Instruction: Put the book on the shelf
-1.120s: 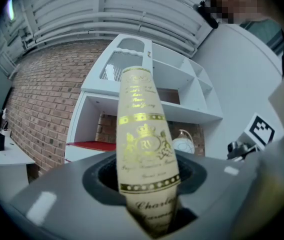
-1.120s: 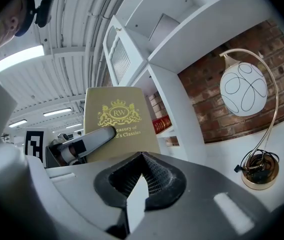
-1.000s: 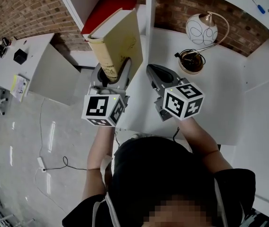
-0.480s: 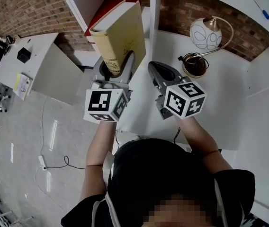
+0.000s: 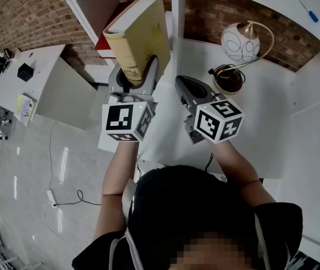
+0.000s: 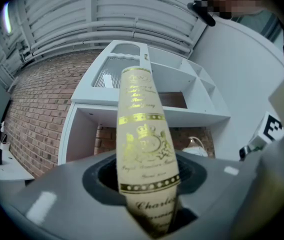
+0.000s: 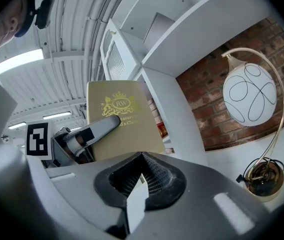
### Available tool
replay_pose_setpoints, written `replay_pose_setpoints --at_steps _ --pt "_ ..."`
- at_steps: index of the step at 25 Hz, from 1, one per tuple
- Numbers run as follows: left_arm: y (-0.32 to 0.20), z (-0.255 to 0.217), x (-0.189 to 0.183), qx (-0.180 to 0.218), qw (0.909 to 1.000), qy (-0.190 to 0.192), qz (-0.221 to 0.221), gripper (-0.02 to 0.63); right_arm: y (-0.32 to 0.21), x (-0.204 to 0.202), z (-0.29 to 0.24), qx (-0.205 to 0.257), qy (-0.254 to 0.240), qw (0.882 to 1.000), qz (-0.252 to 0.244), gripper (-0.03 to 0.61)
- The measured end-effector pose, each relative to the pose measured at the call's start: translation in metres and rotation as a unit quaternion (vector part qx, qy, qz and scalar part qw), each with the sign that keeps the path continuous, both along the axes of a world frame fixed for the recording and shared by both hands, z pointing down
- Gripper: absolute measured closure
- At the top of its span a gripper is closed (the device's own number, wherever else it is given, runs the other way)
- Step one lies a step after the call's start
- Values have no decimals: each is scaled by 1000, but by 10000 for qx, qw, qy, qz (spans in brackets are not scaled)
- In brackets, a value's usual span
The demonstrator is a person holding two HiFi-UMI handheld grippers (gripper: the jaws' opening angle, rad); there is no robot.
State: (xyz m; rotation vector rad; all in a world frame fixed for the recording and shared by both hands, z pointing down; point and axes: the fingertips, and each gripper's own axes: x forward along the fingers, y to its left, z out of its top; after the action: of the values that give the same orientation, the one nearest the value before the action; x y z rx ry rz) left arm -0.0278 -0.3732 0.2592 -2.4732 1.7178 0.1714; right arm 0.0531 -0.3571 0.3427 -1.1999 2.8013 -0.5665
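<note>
Item: book [image 5: 139, 38], cream with a gilt spine.
- Location: upright before the left compartment of the shelf [image 5: 177, 27], not yet inside.
- Left gripper [image 5: 133, 79]: pinched the book's lower spine.
- Right gripper [image 5: 181, 83]: jaws pressed together, empty, below the shelf's divider.
- Outstanding, by judgement: insertion and release.

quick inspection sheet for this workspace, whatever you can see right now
surface: white desk beside the shelf
job's things: cream book tilted at the left opening of the white shelf, not yet set in
clutter: red book behind it; globe lamp on the desk
grippers: left hand-held gripper shut on the cream book's lower end; right hand-held gripper shut, empty
cables: black cord at the lamp's base; cable on the floor
surroundings: brick wall, white side table
</note>
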Motion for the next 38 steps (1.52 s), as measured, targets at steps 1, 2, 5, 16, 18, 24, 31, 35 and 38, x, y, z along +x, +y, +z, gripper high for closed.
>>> replay_pose_setpoints --at_steps 1,2,5,16,18,24,31,35,38 --pt "-2 -1 0 36 10000 5 -6 393 -1 1 0 -3 2 10000 7 584" --pt "-3 -1 0 65 10000 19 -23 393 -2 1 1 -7 4 10000 14 584" --pt "-7 -1 -3 71 9999 120 -97 393 -5 2 2 -27 -1 10000 26 584" --pt "-19 -2 -2 100 9997 106 -210 393 -12 2 7 -84 -50 9999 47 584" --pt "-19 0 -1 77 9997 91 -216 393 -14 2 7 -94 -55 9999 53 584" --pt "-18 -5 1 140 9997 88 -183 393 -15 3 8 -114 -69 9999 60 584" --pt "-24 -8 7 169 9998 18 -138 393 -17 6 11 -153 -73 9998 89 584" --pt "-30 -8 11 198 9997 -77 -120 391 -18 7 13 -178 -74 9998 98 584" --pt "-35 -9 15 216 9995 -203 -143 391 -19 8 13 -183 -71 9998 100 584"
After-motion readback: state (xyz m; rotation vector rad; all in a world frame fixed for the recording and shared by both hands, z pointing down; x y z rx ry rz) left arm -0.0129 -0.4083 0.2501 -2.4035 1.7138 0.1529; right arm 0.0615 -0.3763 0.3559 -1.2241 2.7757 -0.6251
